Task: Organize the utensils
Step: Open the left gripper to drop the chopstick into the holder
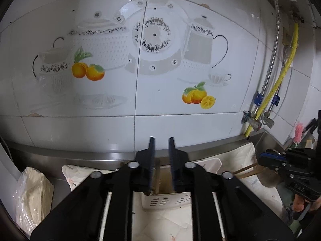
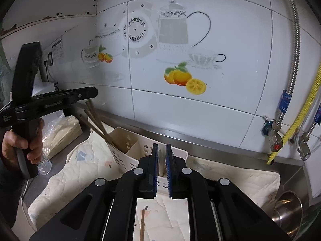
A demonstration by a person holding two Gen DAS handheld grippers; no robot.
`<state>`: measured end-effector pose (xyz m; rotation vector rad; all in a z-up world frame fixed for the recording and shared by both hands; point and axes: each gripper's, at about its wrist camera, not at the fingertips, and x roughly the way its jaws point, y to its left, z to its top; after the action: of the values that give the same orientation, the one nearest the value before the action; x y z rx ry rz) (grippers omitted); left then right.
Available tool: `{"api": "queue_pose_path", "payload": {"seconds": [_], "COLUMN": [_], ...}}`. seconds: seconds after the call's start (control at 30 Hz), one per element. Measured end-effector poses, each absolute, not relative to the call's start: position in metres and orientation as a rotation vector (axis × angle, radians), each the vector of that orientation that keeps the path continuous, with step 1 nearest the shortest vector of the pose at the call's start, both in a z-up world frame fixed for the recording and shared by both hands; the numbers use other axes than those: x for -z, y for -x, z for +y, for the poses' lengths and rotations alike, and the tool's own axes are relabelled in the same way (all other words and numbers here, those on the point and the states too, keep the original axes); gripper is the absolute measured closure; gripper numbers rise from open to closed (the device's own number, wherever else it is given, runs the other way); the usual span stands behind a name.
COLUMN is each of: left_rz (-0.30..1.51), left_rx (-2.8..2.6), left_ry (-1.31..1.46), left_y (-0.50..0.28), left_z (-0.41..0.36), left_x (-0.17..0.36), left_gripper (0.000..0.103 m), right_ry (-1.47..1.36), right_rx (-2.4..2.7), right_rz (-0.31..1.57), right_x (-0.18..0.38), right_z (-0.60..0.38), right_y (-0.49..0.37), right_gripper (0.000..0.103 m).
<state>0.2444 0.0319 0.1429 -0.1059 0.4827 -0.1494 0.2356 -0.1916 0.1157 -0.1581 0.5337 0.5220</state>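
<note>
room: kitchen, white tiled wall (image 1: 180, 120) with teapot and orange prints, hoses at the right
surface: steel desk (image 2: 220, 142) under a pale quilted cloth (image 2: 250, 180)
left tongs (image 1: 161, 139): jaws slightly apart, pads press on nothing; they sit right over the brown chopsticks (image 2: 96, 123)
right tongs (image 2: 161, 145): closed on a thin pale utensil (image 2: 160, 160), type can't be told; they hover above the caddy's near end
caddy (image 2: 124, 160): white slotted plastic, on the cloth by the wall; chopsticks lean in its far-left compartment
step: likely dropping the pale utensil in
how: pick an empty compartment, tip it upright, lower inside the walls, then let go; lift the left tongs straight up so the chopsticks stay put
left to do: loose chopstick (image 2: 142, 227) lies on the cloth in front of the caddy
around: bagged stack of paper plates (image 1: 34, 190) far left, steel cup (image 2: 289, 206) far right, yellow hose (image 2: 301, 110)
person: hand (image 2: 22, 142) on the left grip
</note>
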Motion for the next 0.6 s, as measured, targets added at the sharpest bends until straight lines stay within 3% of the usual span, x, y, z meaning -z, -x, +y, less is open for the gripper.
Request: {"api": "queue_pose_path", "payload": {"seconds": [0.1,0.3,0.37,0.6], "left_rz": [0.468,0.443,0.437,0.454], "left_rx": [0.149,0.149,0.148,0.162], "left_ry": [0.096,0.093,0.094,0.065], "left_y": [-0.236,-0.213,-0.202,-0.161], "left_z": [0.031,0.031,0.031,0.028], "left_x": [-0.146,-0.151,-0.15,-0.126], "left_gripper": [0.073,0.057,0.054,0.046], "right_ry": [0.151,0.152,0.166,0.188], "right_rx": [-0.514,-0.497,-0.488,-0.493], "right_rz": [0.526,0.48,0.451,0.414], "right_x": [-0.116,-0.124,-0.126,-0.112], "right_z": [-0.194,-0.2,-0.202,-0.206], "right_y": [-0.235,-0.218,-0.205,-0.163], "right_gripper": [0.094,0.079,0.071,0.061]}}
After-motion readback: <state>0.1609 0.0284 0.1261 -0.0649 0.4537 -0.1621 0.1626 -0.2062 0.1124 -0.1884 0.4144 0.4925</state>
